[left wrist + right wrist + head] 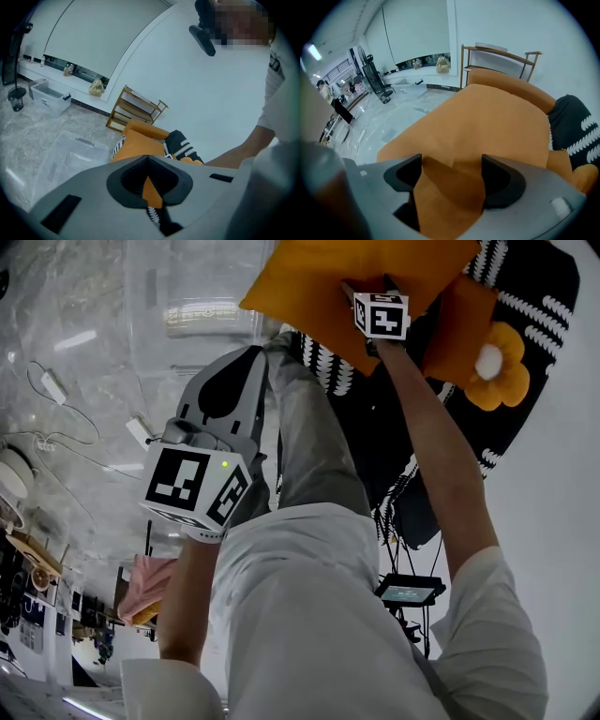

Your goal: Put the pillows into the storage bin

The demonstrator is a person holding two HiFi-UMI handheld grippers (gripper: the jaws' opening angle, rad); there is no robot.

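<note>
An orange pillow (pixel 347 287) lies on an orange armchair (pixel 511 86), over a black cushion with white stitching (pixel 525 296). My right gripper (pixel 370 292) reaches down onto the pillow's near corner. In the right gripper view its jaws stand wide apart, and the right gripper (pixel 450 176) has a fold of the orange pillow (pixel 487 126) lying between them. The left gripper (pixel 255 354) hangs lower left, clear of the chair, jaws together and empty. The clear plastic storage bin (pixel 70 157) stands on the floor left of the chair, also seen as the bin (pixel 192 315) in the head view.
An orange flower-shaped plush (pixel 497 367) rests on the black cushion. A wooden shelf (pixel 136 105) stands behind the chair, a smaller lidded box (pixel 49 98) by the far wall. Cables and a plug (pixel 56 390) trail over the marble floor. My own legs fill the middle.
</note>
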